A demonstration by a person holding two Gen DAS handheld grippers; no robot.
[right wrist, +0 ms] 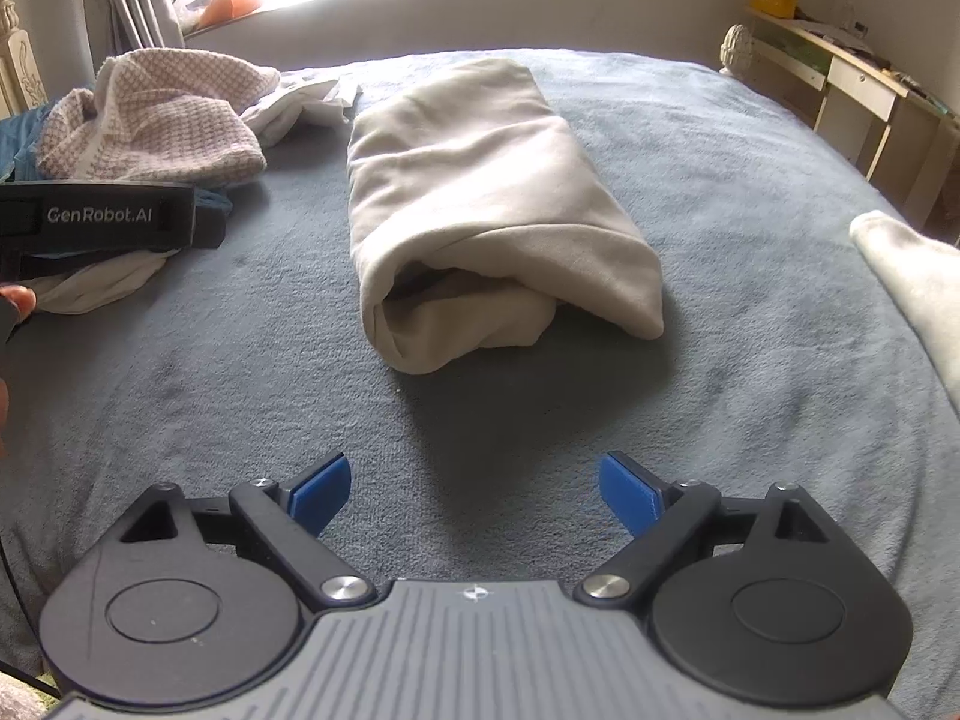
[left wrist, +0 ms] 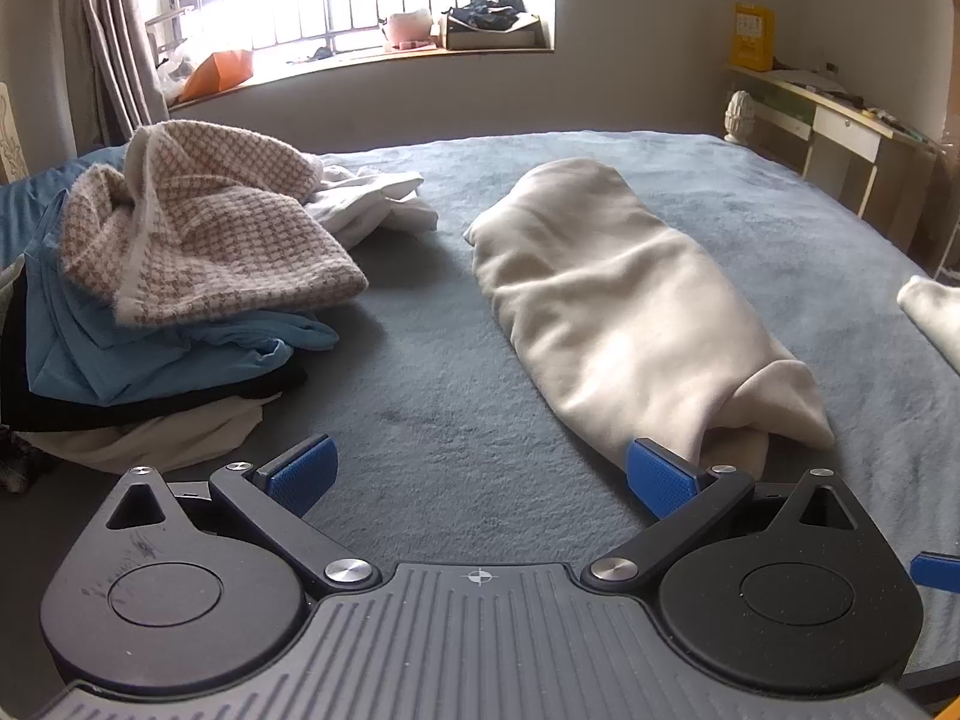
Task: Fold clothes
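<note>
Garment: a cream folded bundle (right wrist: 480, 204) is laid mid-bed (right wrist: 720, 330), long axis running near to far.
Right gripper (right wrist: 474, 489): held short of the near end, jaws spread, empty.
Left gripper (left wrist: 480, 471): jaws spread, bundle to its right.
Nearer: judged the right.

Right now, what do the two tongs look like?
Both tongs, left and right, match: blue textured pads on black link arms with silver pivot screws, round black housings, and a ribbed grey base with a crosshair mark. The left body reads "GenRobot.AI" in white.
</note>
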